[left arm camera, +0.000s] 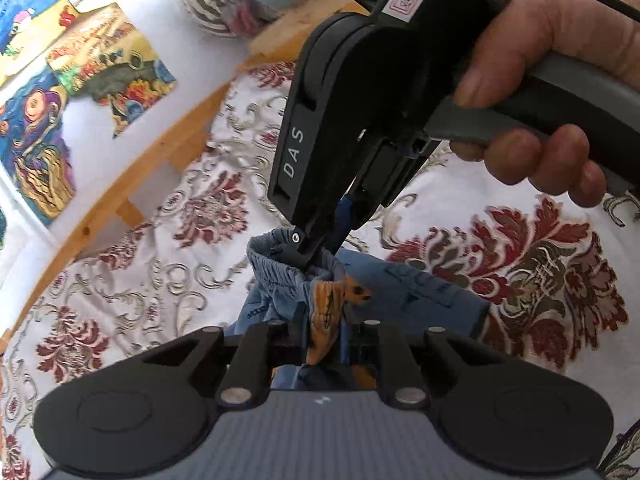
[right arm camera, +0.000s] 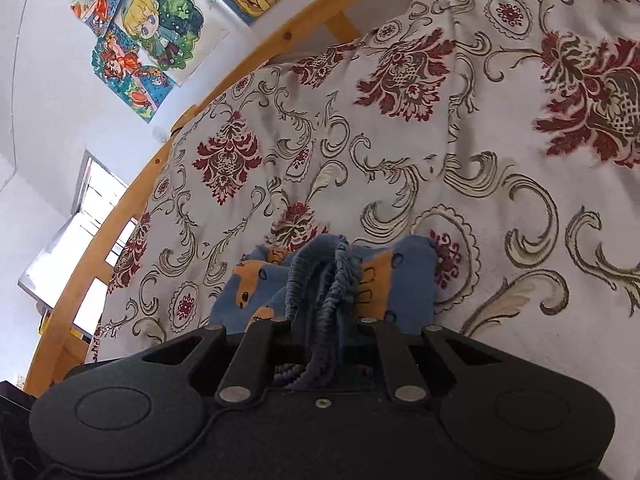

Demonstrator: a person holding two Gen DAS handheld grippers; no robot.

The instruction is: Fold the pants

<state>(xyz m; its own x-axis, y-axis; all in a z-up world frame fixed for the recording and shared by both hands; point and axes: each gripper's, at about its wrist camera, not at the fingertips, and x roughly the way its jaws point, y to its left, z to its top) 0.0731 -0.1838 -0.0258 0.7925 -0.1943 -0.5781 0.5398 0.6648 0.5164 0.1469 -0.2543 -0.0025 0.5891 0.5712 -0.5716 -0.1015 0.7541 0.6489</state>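
On the bed:
Bedspread (right arm camera: 460, 160): pale, red floral — carries the work.
Pants (left arm camera: 420, 292): blue with orange print, lying bunched on the bedspread; folded part flat beyond, elastic waistband gathered up.
Right gripper (left arm camera: 308, 256): jaws pinching the waistband.
Left gripper (left arm camera: 324, 344): jaws pinching blue-orange cloth.
Progress: mid-fold, I judge — edge lifted, not yet laid; smoothing left.

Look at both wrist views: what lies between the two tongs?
Only the pants' bunched elastic waistband. In the left wrist view it runs from the left tongs to the right tongs; nothing else sits between them.
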